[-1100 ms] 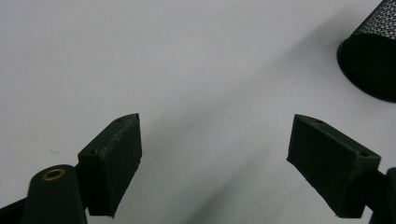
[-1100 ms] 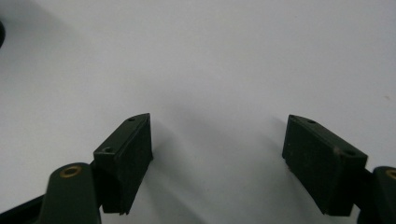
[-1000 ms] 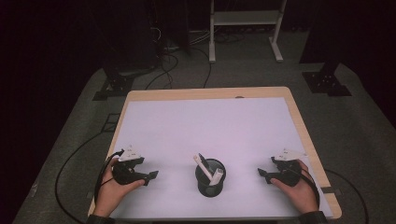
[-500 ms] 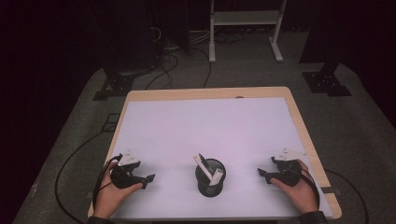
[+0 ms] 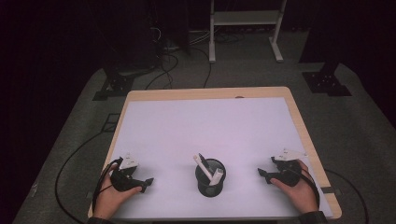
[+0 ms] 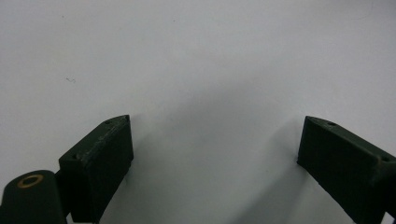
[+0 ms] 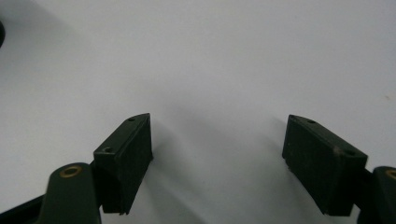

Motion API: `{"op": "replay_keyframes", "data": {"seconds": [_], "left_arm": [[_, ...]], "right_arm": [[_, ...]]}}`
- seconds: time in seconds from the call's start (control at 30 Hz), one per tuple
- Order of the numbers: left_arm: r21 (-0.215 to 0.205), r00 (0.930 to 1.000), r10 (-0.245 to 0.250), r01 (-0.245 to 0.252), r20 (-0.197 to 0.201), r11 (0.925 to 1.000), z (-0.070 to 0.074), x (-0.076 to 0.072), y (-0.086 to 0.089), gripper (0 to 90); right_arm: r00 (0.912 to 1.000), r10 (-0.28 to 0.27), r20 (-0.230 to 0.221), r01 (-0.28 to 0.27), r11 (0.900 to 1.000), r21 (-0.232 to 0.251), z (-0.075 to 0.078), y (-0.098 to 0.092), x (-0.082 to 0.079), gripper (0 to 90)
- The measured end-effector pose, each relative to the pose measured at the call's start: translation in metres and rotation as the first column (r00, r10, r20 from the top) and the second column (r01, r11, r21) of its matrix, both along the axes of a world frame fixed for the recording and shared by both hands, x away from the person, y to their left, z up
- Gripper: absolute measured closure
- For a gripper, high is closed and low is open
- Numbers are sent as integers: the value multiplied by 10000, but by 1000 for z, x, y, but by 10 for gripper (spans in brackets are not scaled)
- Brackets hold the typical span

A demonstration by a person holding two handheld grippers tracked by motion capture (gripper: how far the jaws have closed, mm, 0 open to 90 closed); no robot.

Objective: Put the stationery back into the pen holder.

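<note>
Both the left gripper [image 5: 148, 181] and the right gripper [image 5: 261, 173] are spread and empty; the left jaws just opened wider. Between them, the cup [image 5: 210, 184] looks light and stiff; its white pens [image 5: 203, 167] seem slippery, so grasp the rim.

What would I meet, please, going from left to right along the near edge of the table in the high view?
Left gripper → black pen cup holding white pens → right gripper, all on the white table.
</note>
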State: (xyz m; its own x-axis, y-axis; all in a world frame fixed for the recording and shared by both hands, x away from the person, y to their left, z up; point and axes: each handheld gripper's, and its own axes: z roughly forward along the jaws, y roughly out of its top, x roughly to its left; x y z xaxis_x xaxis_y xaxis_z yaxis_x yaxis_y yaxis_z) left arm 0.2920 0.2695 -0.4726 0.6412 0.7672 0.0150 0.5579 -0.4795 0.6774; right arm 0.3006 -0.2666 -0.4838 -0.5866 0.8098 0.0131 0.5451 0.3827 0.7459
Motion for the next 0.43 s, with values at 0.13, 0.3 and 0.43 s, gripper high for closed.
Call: {"op": "replay_keyframes", "data": {"seconds": [0.13,0.3,0.43], "left_arm": [[-329,9989,-113,127,446,9994,-5,-3,4,58],[-302,9988,-107,121,470,9995,-6,-3,3,56],[-310,9988,-112,127,486,9994,-6,-3,4,56]], "right_arm": [[10000,-2,-1,2,10000,0,0,0,0,231],[10000,-3,0,3,10000,1,0,0,0,231],[10000,-24,17,24,10000,-13,0,0,-1,229]]}}
